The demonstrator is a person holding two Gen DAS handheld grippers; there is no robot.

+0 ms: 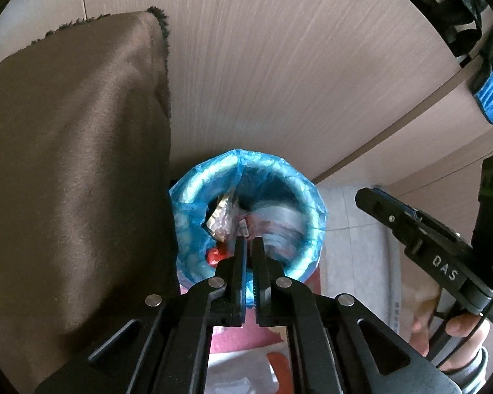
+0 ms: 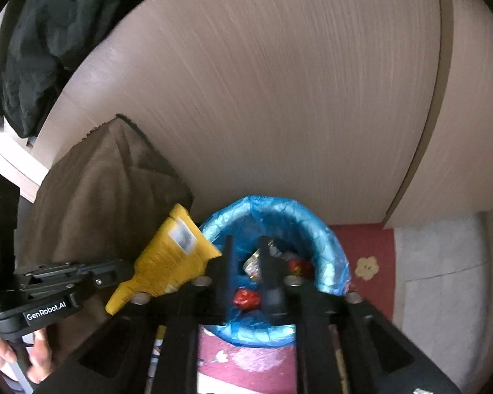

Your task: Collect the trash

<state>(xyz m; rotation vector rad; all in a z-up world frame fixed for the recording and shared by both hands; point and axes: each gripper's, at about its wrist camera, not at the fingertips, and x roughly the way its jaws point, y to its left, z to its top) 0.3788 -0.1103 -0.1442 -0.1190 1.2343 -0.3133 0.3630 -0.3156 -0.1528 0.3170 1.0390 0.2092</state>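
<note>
Crinkled yellow packet (image 2: 174, 256) seemingly pinched by left hand-held gripper (image 2: 125, 271).

Left tongs (image 1: 249, 243) nearly closed, right tongs (image 2: 245, 246) parted.

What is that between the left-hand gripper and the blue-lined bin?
A yellow packet, stretching from the left gripper toward the bin rim. Only the right wrist view shows it.
</note>
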